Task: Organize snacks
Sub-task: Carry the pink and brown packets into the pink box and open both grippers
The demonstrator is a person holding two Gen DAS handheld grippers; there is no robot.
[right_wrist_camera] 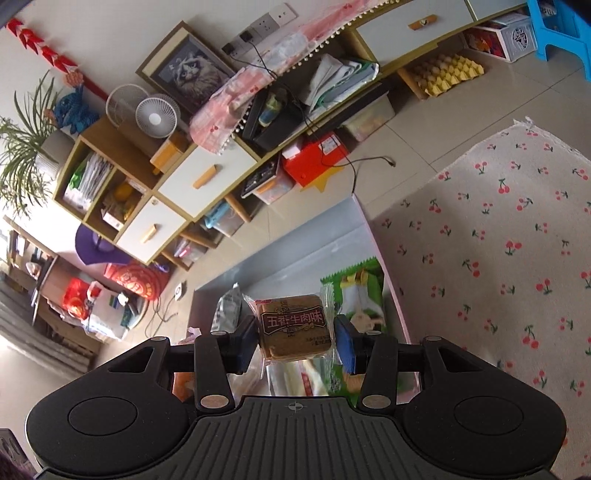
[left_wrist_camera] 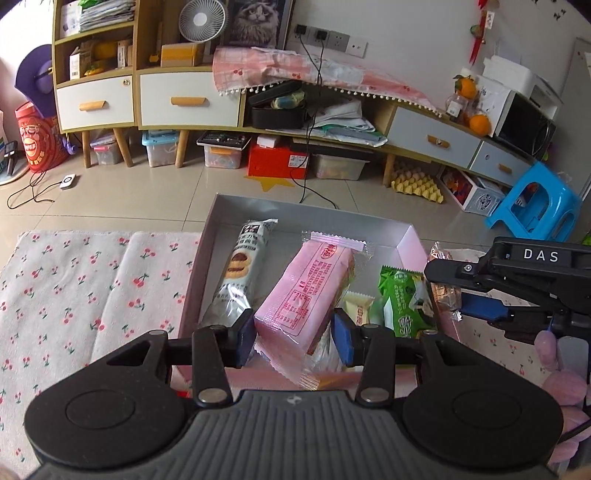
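Over the box (left_wrist_camera: 408, 236), the right claw (right_wrist_camera: 295, 341) grips a brown cake (right_wrist_camera: 293, 325) by its slack wrapper; it may slip. Left claw (left_wrist_camera: 293, 334) straddles the pink pack (left_wrist_camera: 306, 291), contact unclear; the claws risk colliding.

Beyond my cherry-print rug (left_wrist_camera: 74, 295) I see beige floor tiles (left_wrist_camera: 147, 195), a long wooden cabinet (left_wrist_camera: 184, 99) with white drawers against the white wall (left_wrist_camera: 406, 33), and a blue stool (left_wrist_camera: 535, 203).
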